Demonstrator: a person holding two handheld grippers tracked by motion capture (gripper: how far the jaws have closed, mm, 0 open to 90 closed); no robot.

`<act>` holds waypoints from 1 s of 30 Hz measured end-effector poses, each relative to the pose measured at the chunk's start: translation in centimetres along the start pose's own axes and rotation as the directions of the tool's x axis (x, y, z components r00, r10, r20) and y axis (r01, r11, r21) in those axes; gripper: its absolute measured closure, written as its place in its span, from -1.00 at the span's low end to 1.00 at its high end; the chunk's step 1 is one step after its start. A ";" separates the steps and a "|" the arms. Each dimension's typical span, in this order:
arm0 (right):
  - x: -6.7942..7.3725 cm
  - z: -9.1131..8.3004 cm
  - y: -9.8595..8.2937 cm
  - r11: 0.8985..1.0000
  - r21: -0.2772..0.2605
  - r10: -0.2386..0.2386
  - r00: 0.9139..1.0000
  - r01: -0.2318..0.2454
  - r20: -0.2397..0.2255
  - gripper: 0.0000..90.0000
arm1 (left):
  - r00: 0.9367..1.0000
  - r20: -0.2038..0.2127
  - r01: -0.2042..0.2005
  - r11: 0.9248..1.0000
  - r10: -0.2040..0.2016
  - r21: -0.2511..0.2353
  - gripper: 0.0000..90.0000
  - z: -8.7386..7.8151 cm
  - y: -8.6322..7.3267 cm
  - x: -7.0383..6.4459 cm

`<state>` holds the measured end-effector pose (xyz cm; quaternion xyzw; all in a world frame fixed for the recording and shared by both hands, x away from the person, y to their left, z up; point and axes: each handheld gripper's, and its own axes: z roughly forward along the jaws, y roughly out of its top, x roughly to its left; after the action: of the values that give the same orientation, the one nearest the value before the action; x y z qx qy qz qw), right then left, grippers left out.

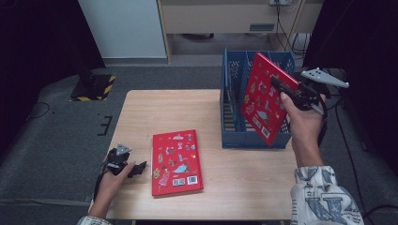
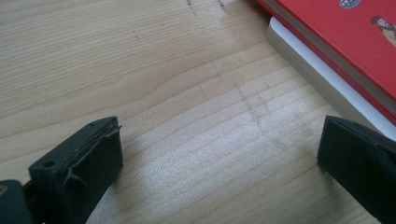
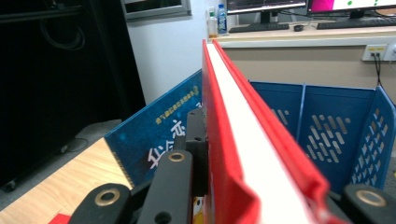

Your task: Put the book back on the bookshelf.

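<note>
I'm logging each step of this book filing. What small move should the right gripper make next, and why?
Probably lower the held red book into a slot of the blue rack. The right gripper clamps it upright and tilted just above the rack's dividers, not yet seated.

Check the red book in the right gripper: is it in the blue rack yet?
Not yet. The held red book hangs tilted above the blue rack, clamped in the right gripper.
</note>
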<state>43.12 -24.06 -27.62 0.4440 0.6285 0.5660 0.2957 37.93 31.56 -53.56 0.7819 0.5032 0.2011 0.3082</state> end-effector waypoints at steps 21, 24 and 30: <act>-0.7 3.2 0.7 1.000 0.007 -0.006 0.996 0.005 0.087 0.77 | 1.000 -0.001 0.000 1.000 0.000 -0.002 -1.00 0.0 0.0 0.0; -0.9 3.6 0.6 1.000 0.009 -0.007 0.995 0.006 0.096 0.77 | 1.000 0.000 0.000 1.000 0.000 -0.002 -1.00 0.0 0.0 0.0; -1.1 3.6 0.5 1.000 0.009 0.003 0.995 -0.004 0.100 0.77 | 1.000 0.001 0.000 1.000 0.000 -0.002 -1.00 0.0 0.0 0.0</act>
<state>46.85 -23.43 -27.95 0.4744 0.6146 0.5407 0.3238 37.93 31.55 -53.58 0.7817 0.5028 0.2014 0.3092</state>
